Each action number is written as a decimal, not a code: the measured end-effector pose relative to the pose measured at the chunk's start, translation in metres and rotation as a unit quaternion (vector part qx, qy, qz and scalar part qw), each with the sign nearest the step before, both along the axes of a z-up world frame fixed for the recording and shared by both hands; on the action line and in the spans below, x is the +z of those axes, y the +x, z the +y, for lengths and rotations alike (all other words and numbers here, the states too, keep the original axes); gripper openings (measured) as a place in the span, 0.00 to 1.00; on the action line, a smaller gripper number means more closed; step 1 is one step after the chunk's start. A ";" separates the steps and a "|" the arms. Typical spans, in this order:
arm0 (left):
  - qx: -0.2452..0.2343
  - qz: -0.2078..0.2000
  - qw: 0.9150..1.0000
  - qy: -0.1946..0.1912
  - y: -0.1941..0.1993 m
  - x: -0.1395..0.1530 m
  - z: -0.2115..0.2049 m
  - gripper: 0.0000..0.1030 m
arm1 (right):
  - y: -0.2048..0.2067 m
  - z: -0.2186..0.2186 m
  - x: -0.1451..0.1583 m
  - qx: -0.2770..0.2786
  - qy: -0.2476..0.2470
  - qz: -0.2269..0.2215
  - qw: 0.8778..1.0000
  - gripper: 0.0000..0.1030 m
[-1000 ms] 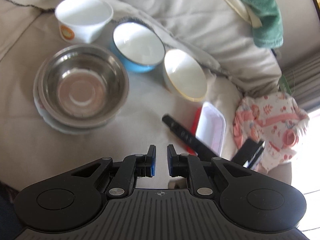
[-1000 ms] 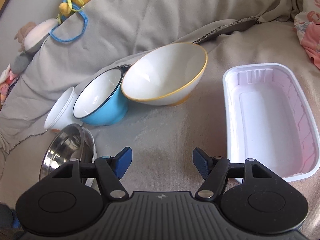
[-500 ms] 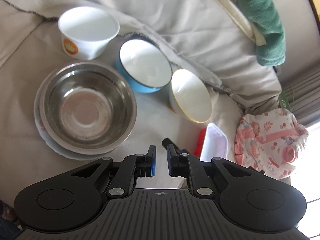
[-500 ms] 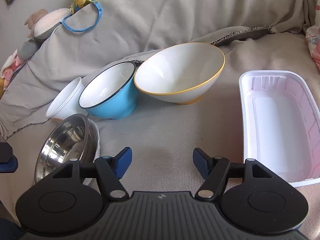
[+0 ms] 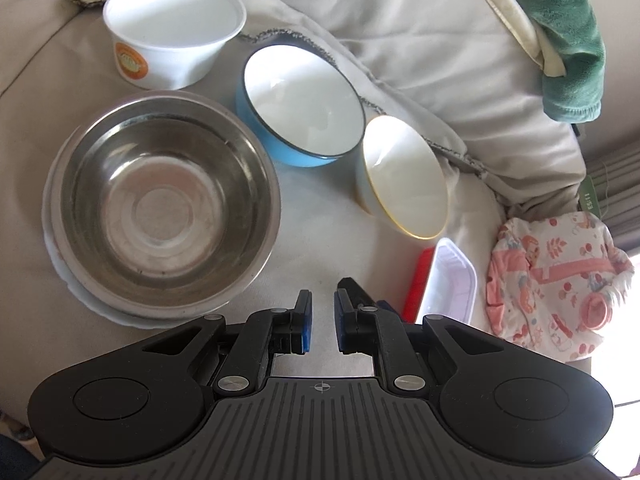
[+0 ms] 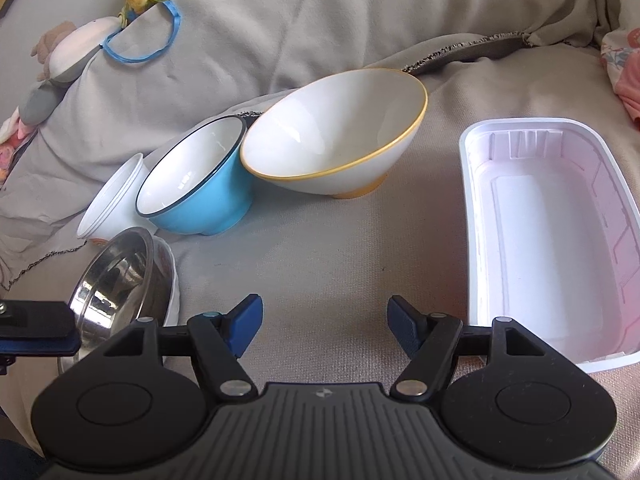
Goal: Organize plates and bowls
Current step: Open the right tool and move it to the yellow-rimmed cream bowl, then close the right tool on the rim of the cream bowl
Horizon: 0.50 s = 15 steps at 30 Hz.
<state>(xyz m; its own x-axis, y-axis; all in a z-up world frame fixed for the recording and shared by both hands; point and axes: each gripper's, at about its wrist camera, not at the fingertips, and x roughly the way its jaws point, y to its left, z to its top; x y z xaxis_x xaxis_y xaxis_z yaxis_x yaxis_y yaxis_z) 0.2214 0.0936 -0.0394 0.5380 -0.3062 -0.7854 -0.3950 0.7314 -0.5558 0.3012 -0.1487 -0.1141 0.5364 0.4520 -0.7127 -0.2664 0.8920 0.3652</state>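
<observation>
A steel bowl (image 5: 164, 204) sits on a white plate (image 5: 80, 292) on a beige-covered sofa. Behind it stand a white paper bowl (image 5: 176, 28), a blue bowl (image 5: 300, 100) and a tilted white bowl with a yellow rim (image 5: 404, 176). The same bowls show in the right wrist view: steel (image 6: 120, 280), blue (image 6: 196, 188), yellow-rimmed (image 6: 336, 136). My left gripper (image 5: 322, 320) is nearly shut and empty, hovering right of the steel bowl. My right gripper (image 6: 324, 324) is open and empty, in front of the yellow-rimmed bowl.
A white plastic tray (image 6: 548, 240) lies at the right, over a red piece (image 5: 416, 284). Pink baby clothes (image 5: 556, 280) lie further right. A green cloth (image 5: 560, 32) and a soft toy (image 6: 68, 56) sit on the sofa back cushions.
The left gripper has moved closer over the bowls and to the right of the steel bowl. The right gripper has drawn slightly nearer the yellow-rimmed bowl. Both jaws are unchanged.
</observation>
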 end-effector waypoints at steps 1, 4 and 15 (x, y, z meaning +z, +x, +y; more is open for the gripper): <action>-0.003 -0.002 1.000 -0.002 0.002 0.000 0.000 0.14 | 0.000 0.001 0.000 0.001 -0.001 0.000 1.000 0.68; -0.008 -0.001 1.000 -0.007 0.004 -0.003 0.000 0.14 | 0.000 0.002 -0.001 0.002 -0.006 -0.001 1.000 0.68; -0.041 -0.060 0.997 0.017 -0.002 0.010 -0.005 0.14 | 0.001 0.005 -0.002 0.000 -0.012 -0.007 1.000 0.68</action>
<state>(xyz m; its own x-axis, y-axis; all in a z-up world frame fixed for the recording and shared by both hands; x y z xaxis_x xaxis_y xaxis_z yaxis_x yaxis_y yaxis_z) 0.2189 0.0881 -0.0293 0.6036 -0.3279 -0.7268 -0.2646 0.7775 -0.5705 0.3017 -0.1440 -0.1158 0.5460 0.4344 -0.7163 -0.2714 0.9007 0.3394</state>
